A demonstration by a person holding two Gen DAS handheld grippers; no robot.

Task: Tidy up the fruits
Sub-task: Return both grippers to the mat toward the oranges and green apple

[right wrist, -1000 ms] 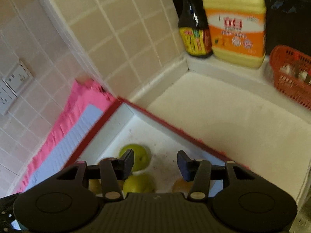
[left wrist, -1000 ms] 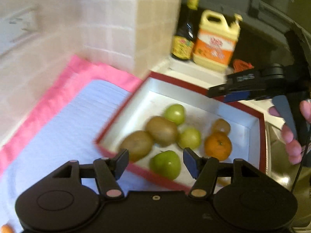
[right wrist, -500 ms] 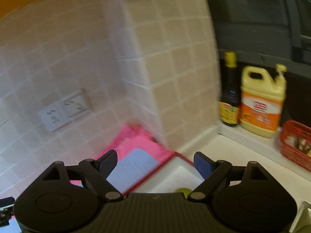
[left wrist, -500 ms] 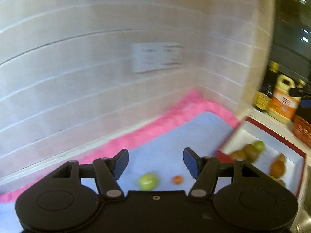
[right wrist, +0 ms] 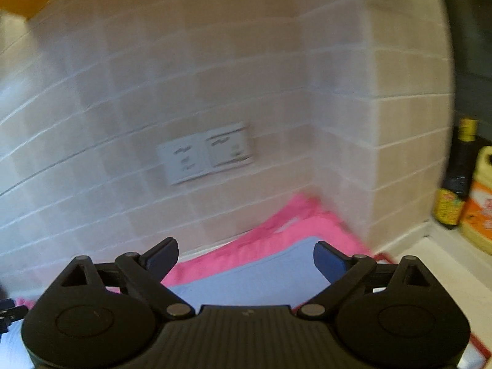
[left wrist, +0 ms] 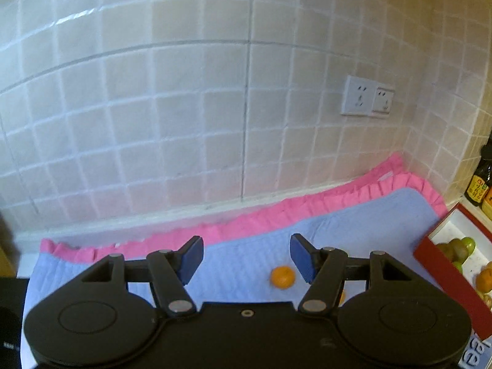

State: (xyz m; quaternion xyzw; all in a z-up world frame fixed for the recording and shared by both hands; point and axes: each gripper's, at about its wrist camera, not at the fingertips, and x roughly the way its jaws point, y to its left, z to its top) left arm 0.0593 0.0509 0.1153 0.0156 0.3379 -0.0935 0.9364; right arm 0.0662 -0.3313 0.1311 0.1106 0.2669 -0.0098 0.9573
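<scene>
While my left tool hangs with its jaws apart and empty, 1 small round orange fruit lies on the pale blue quilted mat just beyond them; the red-rimmed white box of green and orange fruit sits at right. My right tool is opening, empty, facing the tiled wall.

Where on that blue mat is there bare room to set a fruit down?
The blue mat lies mostly bare: a wide patch runs from its pink frill by the wall to the small orange. The red-rimmed box at the mat's right end is crowded with fruit.
</scene>
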